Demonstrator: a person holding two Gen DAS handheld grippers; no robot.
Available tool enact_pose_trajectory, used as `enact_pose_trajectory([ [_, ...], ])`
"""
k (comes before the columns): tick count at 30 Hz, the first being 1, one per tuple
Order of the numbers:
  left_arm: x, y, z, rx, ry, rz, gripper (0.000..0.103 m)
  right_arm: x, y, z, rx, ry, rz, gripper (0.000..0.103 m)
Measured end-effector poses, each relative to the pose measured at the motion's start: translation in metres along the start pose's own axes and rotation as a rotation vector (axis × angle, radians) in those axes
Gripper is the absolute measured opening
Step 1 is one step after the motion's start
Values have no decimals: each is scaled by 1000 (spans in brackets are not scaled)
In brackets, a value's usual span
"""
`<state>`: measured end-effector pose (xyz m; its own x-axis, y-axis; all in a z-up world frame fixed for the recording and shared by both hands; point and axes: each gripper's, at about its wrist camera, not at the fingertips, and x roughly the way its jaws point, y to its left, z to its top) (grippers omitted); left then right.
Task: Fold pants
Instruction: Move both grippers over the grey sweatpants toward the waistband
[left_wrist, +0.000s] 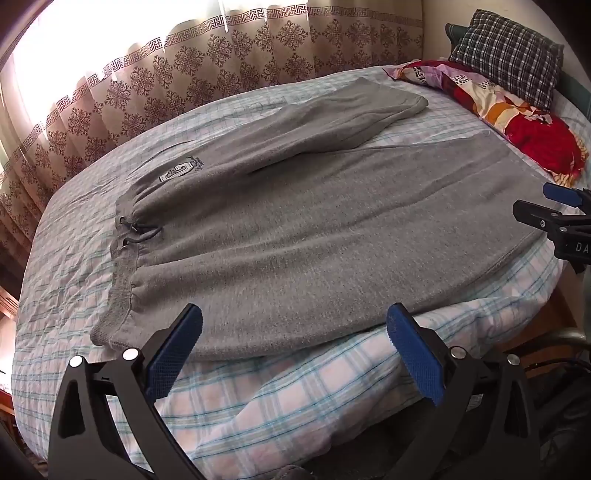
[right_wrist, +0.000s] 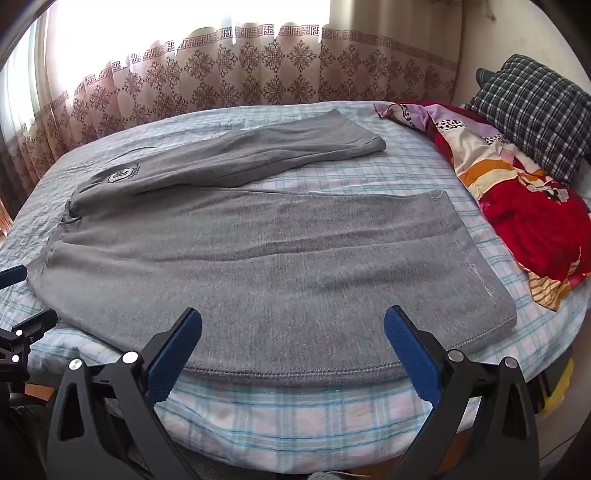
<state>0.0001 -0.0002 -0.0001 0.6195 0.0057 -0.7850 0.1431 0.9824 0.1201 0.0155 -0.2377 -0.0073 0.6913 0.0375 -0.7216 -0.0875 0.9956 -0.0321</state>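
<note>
Handling assessment: the grey fleece sweatpants (left_wrist: 295, 229) appear thick, soft and limp, moderately heavy for cloth, with a napped surface unlikely to slip between ribbed pads; no fragility is evident. The fabric will likely sag and drag on the bedsheet if lifted from one point, so a two-point hold is advised: one grasp at the near corner of the ribbed waistband (left_wrist: 122, 295), the other at the stitched hem of the near leg (right_wrist: 476, 280), both along the near edge. Location: the garment lies spread flat on the bed with the pale blue and pink checked sheet (left_wrist: 258, 398), waistband toward the left, legs running right and splayed apart in a V. The far leg (right_wrist: 288, 147) angles toward the patterned brown curtain (right_wrist: 221, 77); the near leg lies along the bed's front edge. A dark drawstring (left_wrist: 138, 230) is knotted at the waist, and an embroidered letter crest (left_wrist: 177, 171) sits on the far hip. A crumpled red floral blanket (right_wrist: 524, 206) and a dark plaid pillow (right_wrist: 543, 110) lie well apart, at the right. The left gripper (left_wrist: 295, 325) and right gripper (right_wrist: 293, 328) each hover just short of the near edge, blue-padded fingers (left_wrist: 173, 354) spread wide, holding nothing.
</note>
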Motion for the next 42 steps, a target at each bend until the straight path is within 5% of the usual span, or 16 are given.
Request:
enact_pose_trajectory([
  [27,45,24,-10,-77,96,19,101,18,2,-2,-15,70,-15,98],
  [42,74,24,-32,-92,265,-52,101,61,2,-28,-36,328,-1,98],
])
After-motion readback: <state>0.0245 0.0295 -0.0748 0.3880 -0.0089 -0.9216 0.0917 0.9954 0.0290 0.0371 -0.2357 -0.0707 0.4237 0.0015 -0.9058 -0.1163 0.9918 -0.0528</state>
